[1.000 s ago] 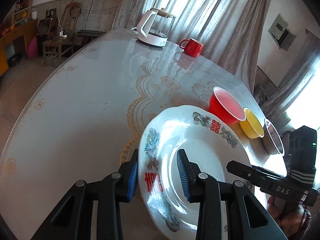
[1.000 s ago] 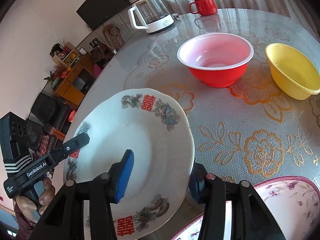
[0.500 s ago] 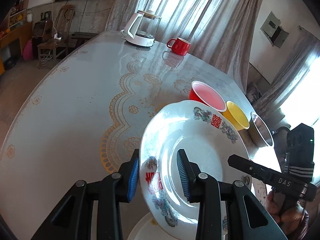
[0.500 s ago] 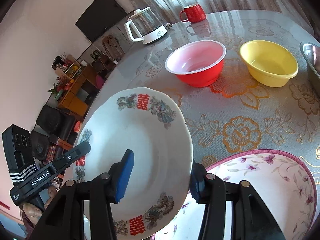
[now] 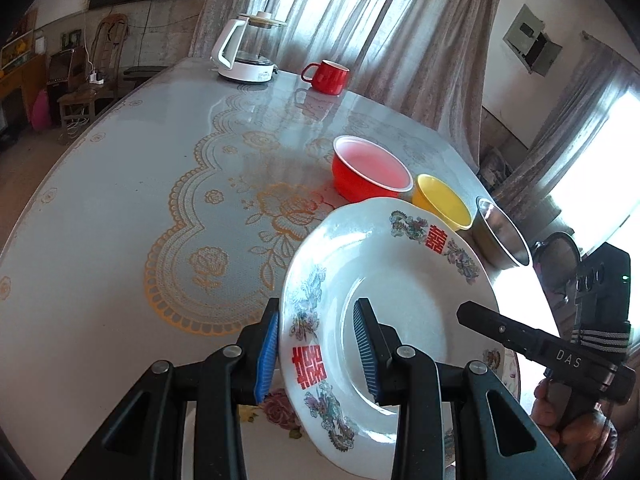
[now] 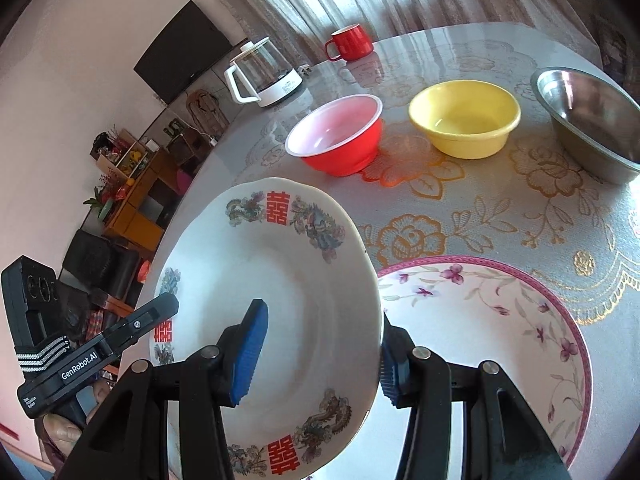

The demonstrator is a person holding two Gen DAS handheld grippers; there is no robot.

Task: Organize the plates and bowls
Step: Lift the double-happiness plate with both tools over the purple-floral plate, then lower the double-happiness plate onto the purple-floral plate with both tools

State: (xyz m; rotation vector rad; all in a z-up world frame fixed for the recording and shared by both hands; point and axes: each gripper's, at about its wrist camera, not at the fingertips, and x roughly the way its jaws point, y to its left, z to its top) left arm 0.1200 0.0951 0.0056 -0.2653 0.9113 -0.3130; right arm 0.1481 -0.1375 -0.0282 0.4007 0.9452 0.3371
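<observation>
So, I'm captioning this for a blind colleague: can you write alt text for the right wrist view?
The right gripper clamps the rim of a white plate with red characters, held tilted above a pink-rimmed floral plate. Beyond on the lace-patterned table sit a red bowl, yellow bowl and steel bowl.

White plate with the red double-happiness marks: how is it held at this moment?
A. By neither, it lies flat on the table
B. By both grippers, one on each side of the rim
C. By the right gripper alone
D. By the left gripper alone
B: the left gripper and the right gripper each clamp their fingers across opposite rims of the white plate, tilted above the pink-rimmed floral plate.
</observation>
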